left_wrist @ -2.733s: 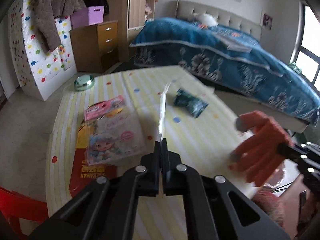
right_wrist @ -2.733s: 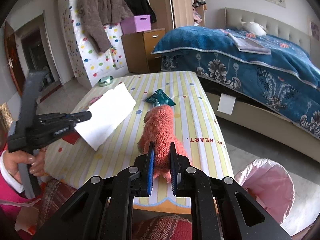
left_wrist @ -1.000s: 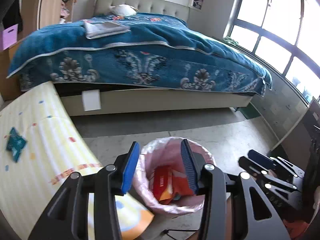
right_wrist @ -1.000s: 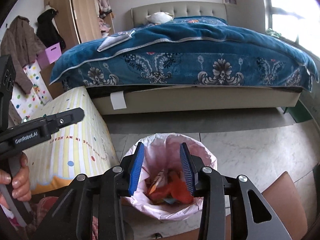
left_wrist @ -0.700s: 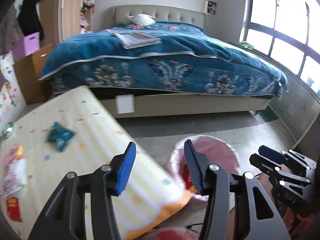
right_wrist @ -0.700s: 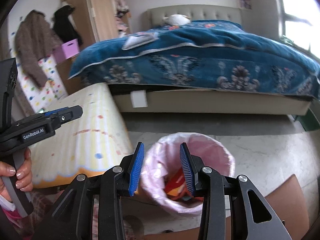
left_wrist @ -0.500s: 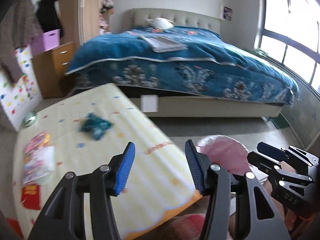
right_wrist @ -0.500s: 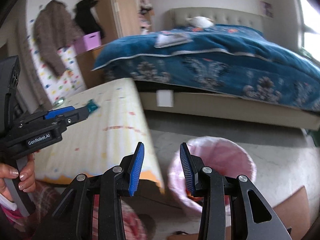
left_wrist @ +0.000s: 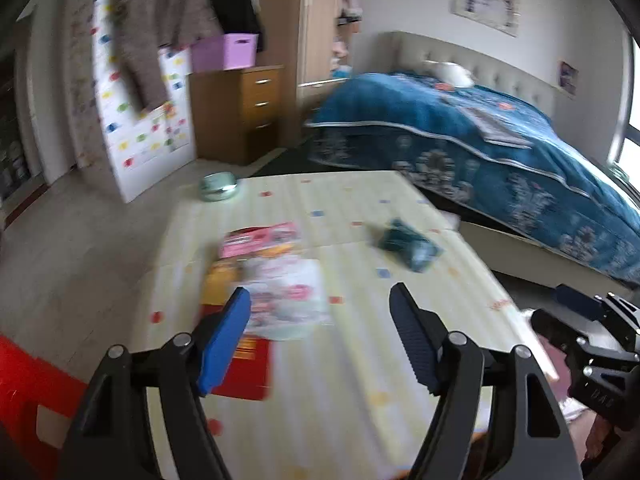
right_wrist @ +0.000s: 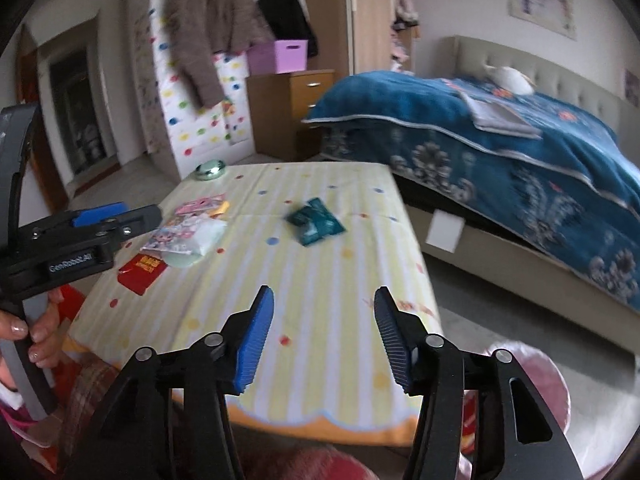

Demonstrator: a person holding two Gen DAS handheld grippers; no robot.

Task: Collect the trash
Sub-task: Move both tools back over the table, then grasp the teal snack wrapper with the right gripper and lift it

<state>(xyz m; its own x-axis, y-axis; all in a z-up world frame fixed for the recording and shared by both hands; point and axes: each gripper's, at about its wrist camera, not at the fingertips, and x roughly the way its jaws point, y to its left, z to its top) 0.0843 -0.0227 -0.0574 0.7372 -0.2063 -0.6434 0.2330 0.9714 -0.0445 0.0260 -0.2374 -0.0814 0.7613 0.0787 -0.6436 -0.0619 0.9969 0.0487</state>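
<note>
Left gripper: fingers standing wide apart, nothing between them; jaws have just been opening. It is pointing down over the near part of the desk, which is wearing a yellow-striped, dotted cloth.

Right gripper: fingers also standing apart and empty; jaws have just been opening too. It is hovering over the near edge of the same desk. In the left wrist view it is showing at 3 o'clock, past the desk's right edge.

Trash lying on the desk, left wrist view:
- clear doll packet with pink header, just ahead of the left finger, toward 11 o'clock
- red card, partly under that packet, at the left finger's tip
- dark green wrapper, farther out toward 1 o'clock, well apart from the packet

Right wrist view: green wrapper sitting at 12 o'clock mid-desk; doll packet and red card lying toward 10 o'clock, near the left gripper, which a hand is gripping by its handle.

A pink-lined trash bin is standing on the floor at 4 o'clock, just beside the desk's near right corner, partly hidden behind the right finger.

A small round green tin is sitting at the desk's far left corner. Beyond the desk, a bed with a blue patterned cover is filling the 2 o'clock side. Picture is motion-blurred throughout.
</note>
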